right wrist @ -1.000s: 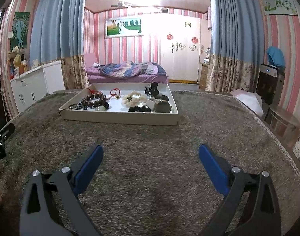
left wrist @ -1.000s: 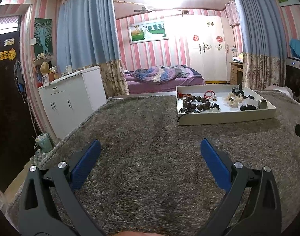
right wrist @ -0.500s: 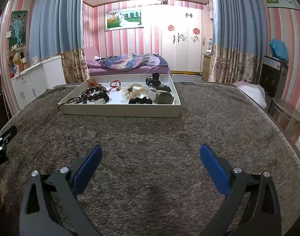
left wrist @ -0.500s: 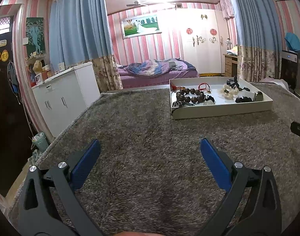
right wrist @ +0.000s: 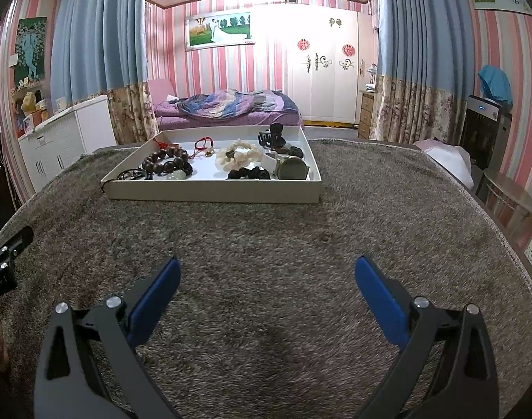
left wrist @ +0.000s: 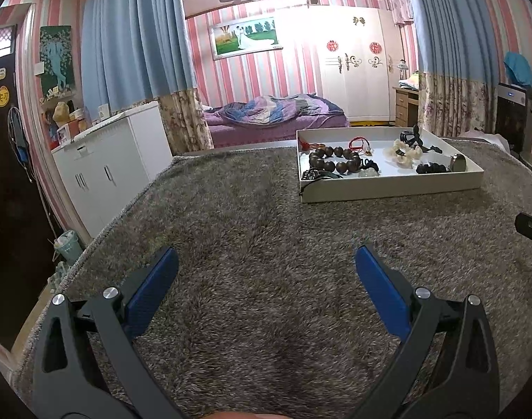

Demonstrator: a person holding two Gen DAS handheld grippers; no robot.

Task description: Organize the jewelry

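Both grippers hang low over the grey shaggy cover (right wrist: 266, 244) of the desk, well short of the white tray (right wrist: 213, 190). The left gripper (left wrist: 266, 265) has its jaws spread wide with nothing between them; the right gripper (right wrist: 266, 276) likewise — only bare pile between its blue pads. The jewelry lies inside the tray: a dark wooden bead bracelet (right wrist: 166, 162), a red cord (right wrist: 202, 145), a cream flower piece (right wrist: 238, 155), a black hair claw (right wrist: 272, 136) (at the far edge) and a round metal case (right wrist: 294, 168).
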